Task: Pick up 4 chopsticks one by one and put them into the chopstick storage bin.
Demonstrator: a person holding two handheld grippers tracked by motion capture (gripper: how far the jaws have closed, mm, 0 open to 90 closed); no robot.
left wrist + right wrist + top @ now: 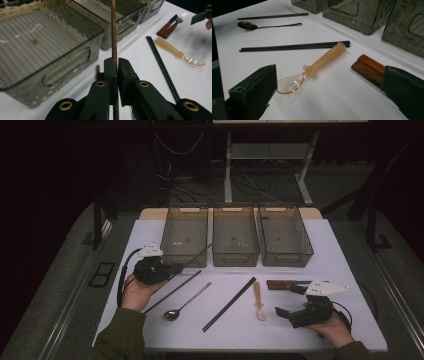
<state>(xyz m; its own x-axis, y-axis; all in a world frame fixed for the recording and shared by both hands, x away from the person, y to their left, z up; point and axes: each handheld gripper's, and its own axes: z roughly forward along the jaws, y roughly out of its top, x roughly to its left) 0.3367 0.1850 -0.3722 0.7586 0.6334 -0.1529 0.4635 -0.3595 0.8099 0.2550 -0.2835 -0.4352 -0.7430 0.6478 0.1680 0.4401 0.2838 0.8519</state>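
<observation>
My left gripper (176,268) is at the table's left, just in front of the left smoky bin (184,236). In the left gripper view it (117,67) is shut on a brown chopstick (114,35) that juts up along that bin's (47,52) front corner. A second brown chopstick (172,292) lies on the white table (150,232). At the front right, my right gripper (289,301) is open and holds nothing. Between its wide jaws, in the right gripper view, lies an amber plastic spoon (317,66), with two wooden handles (368,68) at the right jaw.
A metal spoon (185,306), a pair of black chopsticks (229,304) and a wooden-handled fork and knife (282,284) lie in front of the bins. The middle bin (235,237) and right bin (285,236) stand along the back edge.
</observation>
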